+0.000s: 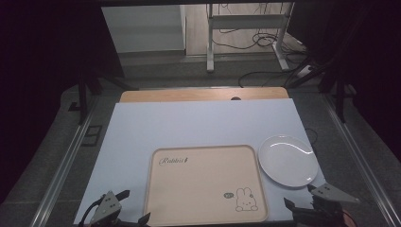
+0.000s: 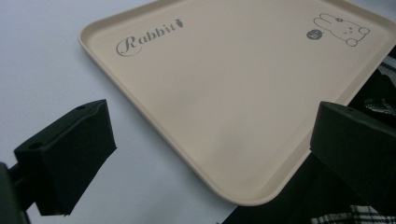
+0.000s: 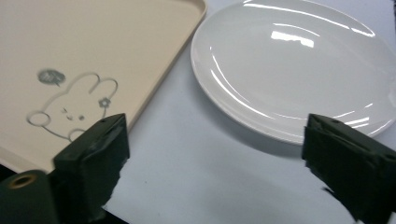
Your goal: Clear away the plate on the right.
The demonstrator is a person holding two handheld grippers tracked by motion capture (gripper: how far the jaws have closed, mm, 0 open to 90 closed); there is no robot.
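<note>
Centrally on the near half of the tabletop (image 1: 189, 123) lies a beige tray (image 1: 203, 179), bare inside, with "Rabbit" printed at its far left corner and a small rabbit drawing (image 1: 246, 199) at its near right corner. Just right of the tray, apart from it by a thin strip of the pale sheet, sits a white plate (image 1: 287, 161), also bare, its right rim close to the sheet's right edge. The left tongs (image 1: 124, 208) hang at the near left, just beside the tray's near left corner, jaws spread wide with nothing between them; in the left gripper view that corner lies between the two black jaws, below them. The right tongs (image 1: 299, 196) hang at the near right, just near of the plate, jaws likewise wide apart and holding nothing; the right gripper view shows the plate's near rim and the tray's rabbit corner ahead. Beyond the sheet a wooden strip (image 1: 203, 94) shows, then floor with a desk frame (image 1: 246, 33) and cables (image 1: 265, 40).
</note>
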